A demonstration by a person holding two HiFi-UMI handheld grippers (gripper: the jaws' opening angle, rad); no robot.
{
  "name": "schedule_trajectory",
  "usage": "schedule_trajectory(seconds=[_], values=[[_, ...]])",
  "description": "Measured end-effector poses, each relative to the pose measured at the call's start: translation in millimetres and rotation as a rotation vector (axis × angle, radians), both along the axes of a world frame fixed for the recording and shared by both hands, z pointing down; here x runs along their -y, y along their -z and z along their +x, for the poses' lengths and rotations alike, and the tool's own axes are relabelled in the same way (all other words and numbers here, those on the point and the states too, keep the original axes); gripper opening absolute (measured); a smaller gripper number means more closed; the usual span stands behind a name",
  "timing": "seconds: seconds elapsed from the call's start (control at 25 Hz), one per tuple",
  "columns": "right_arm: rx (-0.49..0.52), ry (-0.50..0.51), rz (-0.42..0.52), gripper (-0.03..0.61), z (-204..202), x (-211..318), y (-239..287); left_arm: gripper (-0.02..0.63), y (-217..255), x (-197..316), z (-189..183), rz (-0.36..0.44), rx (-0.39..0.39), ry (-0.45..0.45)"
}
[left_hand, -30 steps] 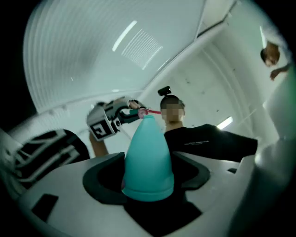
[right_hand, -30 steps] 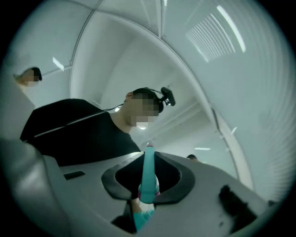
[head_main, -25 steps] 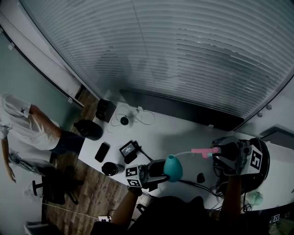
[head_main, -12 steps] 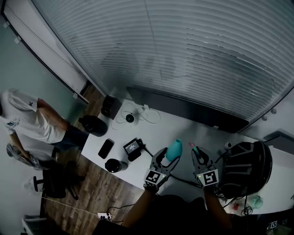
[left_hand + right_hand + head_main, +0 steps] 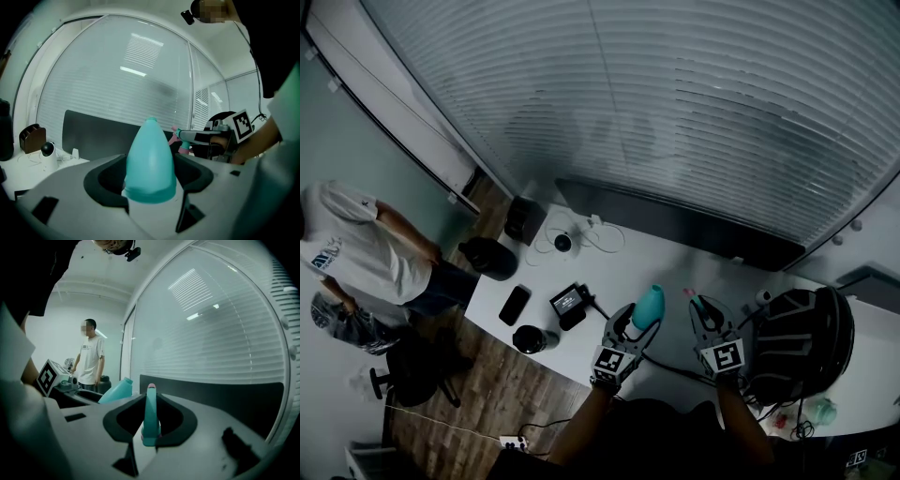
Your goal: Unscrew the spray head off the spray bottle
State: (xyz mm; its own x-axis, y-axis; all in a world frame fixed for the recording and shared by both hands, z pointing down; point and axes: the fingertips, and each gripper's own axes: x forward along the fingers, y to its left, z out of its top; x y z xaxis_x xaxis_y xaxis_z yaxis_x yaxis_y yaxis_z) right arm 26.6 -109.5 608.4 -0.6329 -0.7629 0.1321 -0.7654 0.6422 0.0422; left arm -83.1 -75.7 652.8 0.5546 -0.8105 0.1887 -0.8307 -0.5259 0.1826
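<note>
The teal spray bottle (image 5: 649, 307) has a bare neck, and my left gripper (image 5: 630, 323) is shut on its body. In the left gripper view the bottle (image 5: 150, 159) stands between the jaws, neck pointing away. My right gripper (image 5: 705, 314) is shut on the teal and pink spray head (image 5: 692, 300), held apart to the right of the bottle. The right gripper view shows the spray head (image 5: 150, 413) pinched between the jaws, with the bottle (image 5: 116, 390) to the left. From the left gripper view the spray head (image 5: 180, 137) shows beside the bottle.
The white table (image 5: 675, 258) carries a phone (image 5: 515, 305), a small black device (image 5: 567, 302), a round black cup (image 5: 528, 338), a white camera with cable (image 5: 562, 242) and a large black helmet (image 5: 802, 342). A person (image 5: 356, 262) stands on the left by the window blinds.
Both grippers came down from a raised, sideways pose and now point forward side by side over the table. Bottle and spray head stay gripped and apart. The person at left shifted slightly.
</note>
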Motion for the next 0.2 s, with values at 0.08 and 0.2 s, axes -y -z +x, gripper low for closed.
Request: schedule_trajectory(seconds=[0.08,0.2], values=[[-0.005,-0.003,-0.003,0.066,1.5,2.0,-4.8,0.324,-1.5,1.3,-0.5,0.001,0.009,0.001],[-0.008,-0.002,-0.024,0.066,2.1,3.8,-14.5,0.324,-2.4,4.3,-0.9,0.002,0.015,0.008]])
